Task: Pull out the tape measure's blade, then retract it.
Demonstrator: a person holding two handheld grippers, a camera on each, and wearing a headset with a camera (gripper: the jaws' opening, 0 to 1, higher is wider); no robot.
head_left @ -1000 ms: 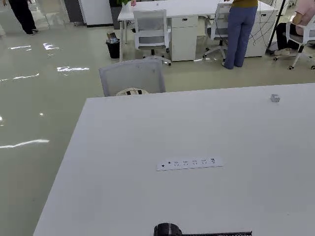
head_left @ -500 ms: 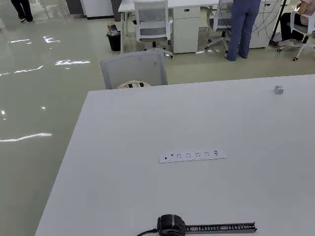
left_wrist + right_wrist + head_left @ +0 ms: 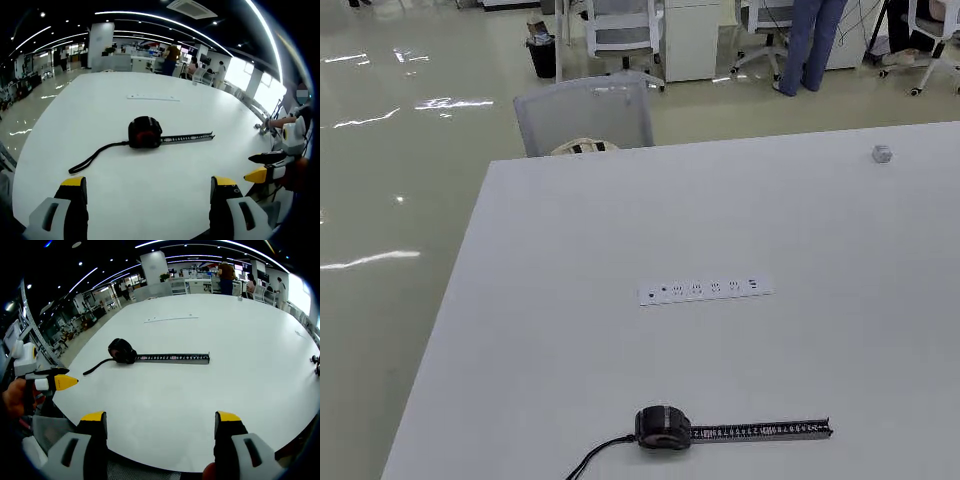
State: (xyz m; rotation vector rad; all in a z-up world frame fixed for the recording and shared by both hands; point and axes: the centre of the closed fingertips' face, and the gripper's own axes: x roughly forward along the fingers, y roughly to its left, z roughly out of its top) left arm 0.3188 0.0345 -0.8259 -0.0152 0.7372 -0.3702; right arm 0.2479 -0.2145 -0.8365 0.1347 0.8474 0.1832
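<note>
The table (image 3: pixel 570 330) top is smooth, matt white. The tape measure (image 3: pixel 662 427) has a black, plastic-looking case; its blade (image 3: pixel 760 431) is dark and matt. The floor (image 3: pixel 390 150) is glossy, and the chair (image 3: pixel 582 115) back is grey mesh.

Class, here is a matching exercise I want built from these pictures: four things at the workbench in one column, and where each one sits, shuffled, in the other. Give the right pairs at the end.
Things
1. blade
2. power strip
3. chair
4. small grey object

Places
A. on the floor, beyond the far edge of the table
B. pulled out flat, to the right of the black case
C. flat near the middle of the table
D. at the far right of the table

Pairs: 1-B, 2-C, 3-A, 4-D
</note>
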